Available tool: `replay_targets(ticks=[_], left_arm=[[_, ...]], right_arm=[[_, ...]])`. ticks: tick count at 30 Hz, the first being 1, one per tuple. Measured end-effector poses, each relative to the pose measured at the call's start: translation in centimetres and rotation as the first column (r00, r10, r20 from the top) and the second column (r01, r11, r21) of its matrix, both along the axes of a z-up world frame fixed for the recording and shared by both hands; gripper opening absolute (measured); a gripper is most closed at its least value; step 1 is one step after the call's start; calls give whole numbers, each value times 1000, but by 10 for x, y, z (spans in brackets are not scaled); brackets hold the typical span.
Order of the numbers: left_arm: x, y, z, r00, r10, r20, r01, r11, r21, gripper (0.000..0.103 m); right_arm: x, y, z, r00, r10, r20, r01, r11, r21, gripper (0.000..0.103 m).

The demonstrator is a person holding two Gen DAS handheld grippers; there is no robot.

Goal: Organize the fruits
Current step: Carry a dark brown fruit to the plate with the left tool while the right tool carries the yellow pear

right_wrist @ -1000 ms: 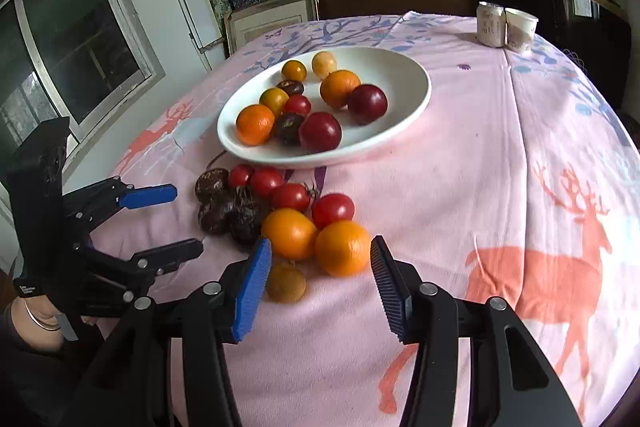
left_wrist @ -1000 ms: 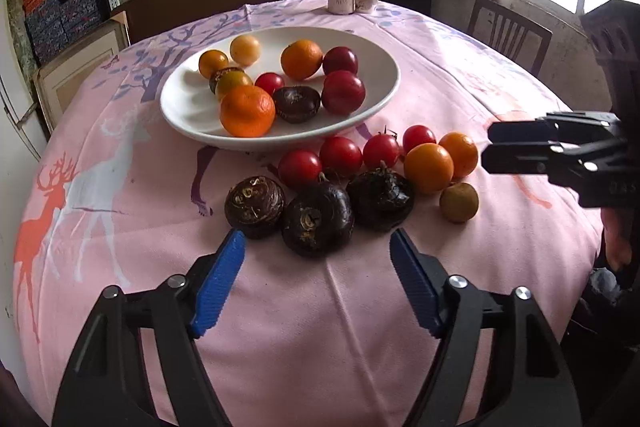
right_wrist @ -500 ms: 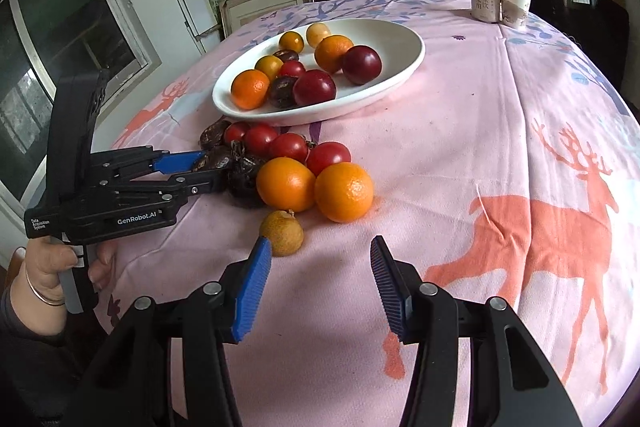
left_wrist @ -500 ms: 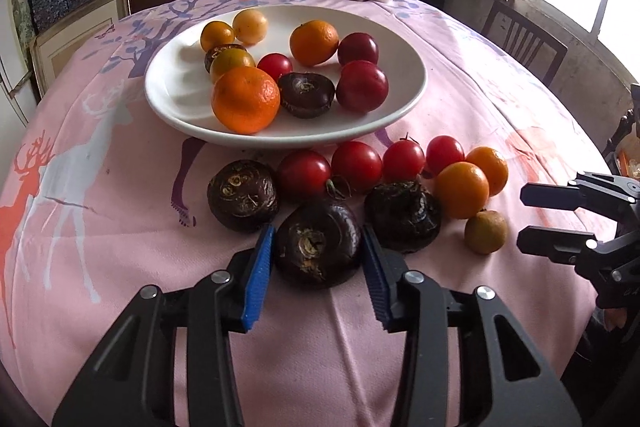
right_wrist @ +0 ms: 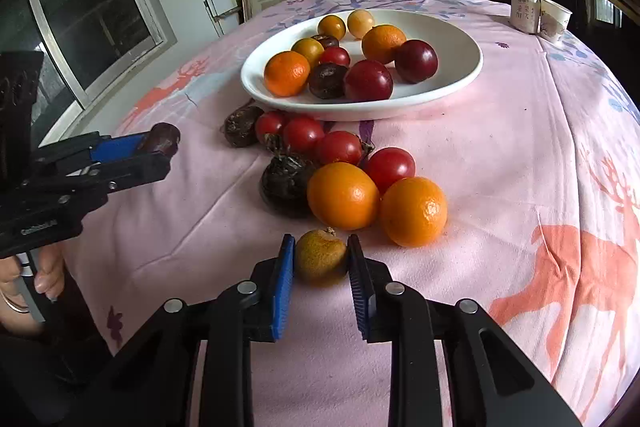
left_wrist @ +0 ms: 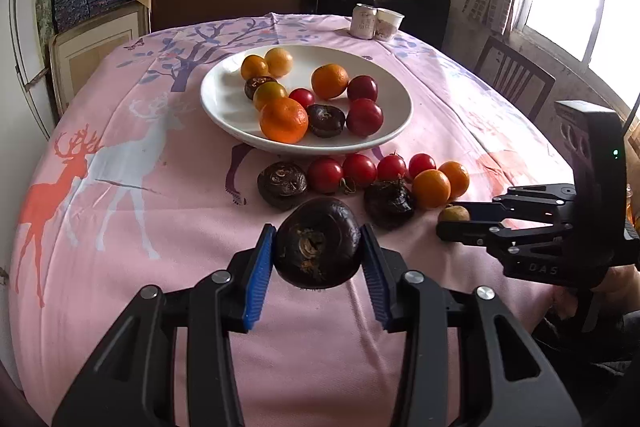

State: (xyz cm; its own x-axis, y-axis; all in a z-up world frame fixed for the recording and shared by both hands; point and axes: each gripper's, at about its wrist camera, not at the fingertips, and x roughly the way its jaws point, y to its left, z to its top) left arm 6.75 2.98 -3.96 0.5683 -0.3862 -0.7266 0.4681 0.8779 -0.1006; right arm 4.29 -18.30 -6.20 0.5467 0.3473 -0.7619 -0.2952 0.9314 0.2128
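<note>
A dark, rough-skinned water chestnut (left_wrist: 317, 242) sits clamped between the blue ribbed fingers (left_wrist: 259, 277) of the left gripper (left_wrist: 318, 267), raised off the pink deer-print cloth of the desk (left_wrist: 160, 227); its flattened round body faces the camera w/ the crusty stem scar toward the lens, long axis running side to side betw. the pads. In the right wrist view the same fruit (right_wrist: 162, 140) shows as a dark lump at the tip of that gripper (right_wrist: 160, 147), well left of the pile.

The right gripper (right_wrist: 321, 263) has its fingers closed against both sides of a small, dull yellow-brown fruit (right_wrist: 320, 257), roundish w/ a stub of stem pointing up & away; it rests on the cloth, just in front of two smooth, glossy oranges (right_wrist: 343, 195) that touch each other.

Behind them: a row of shiny red tomatoes (right_wrist: 338, 147), w/ two more knobbly water chestnuts (right_wrist: 285, 183) on the cloth, one at the left end of the row, one just beside the oranges.

Farther back, a white glazed oval bowl (left_wrist: 224, 107) holds oranges, small yellow citrus, dark red plums, a tomato & two chestnuts. Two paper cups (left_wrist: 376, 22) stand side by side at the desk's far edge.
</note>
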Motion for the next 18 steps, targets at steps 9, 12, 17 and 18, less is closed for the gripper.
replay_targets(ticks=[9, 12, 17, 18], left_arm=[[45, -8, 25, 999, 9, 47, -7, 999, -47, 41], [87, -10, 31, 998, 49, 44, -46, 998, -51, 41], [152, -20, 23, 994, 104, -12, -105, 994, -43, 42], [160, -24, 21, 994, 106, -16, -107, 993, -40, 42]], right_arm=[[48, -47, 59, 993, -91, 76, 81, 989, 122, 27], [94, -53, 71, 989, -125, 83, 114, 985, 132, 27], [173, -49, 62, 981, -188, 45, 182, 976, 120, 27], [184, -47, 59, 980, -198, 36, 192, 974, 119, 27]])
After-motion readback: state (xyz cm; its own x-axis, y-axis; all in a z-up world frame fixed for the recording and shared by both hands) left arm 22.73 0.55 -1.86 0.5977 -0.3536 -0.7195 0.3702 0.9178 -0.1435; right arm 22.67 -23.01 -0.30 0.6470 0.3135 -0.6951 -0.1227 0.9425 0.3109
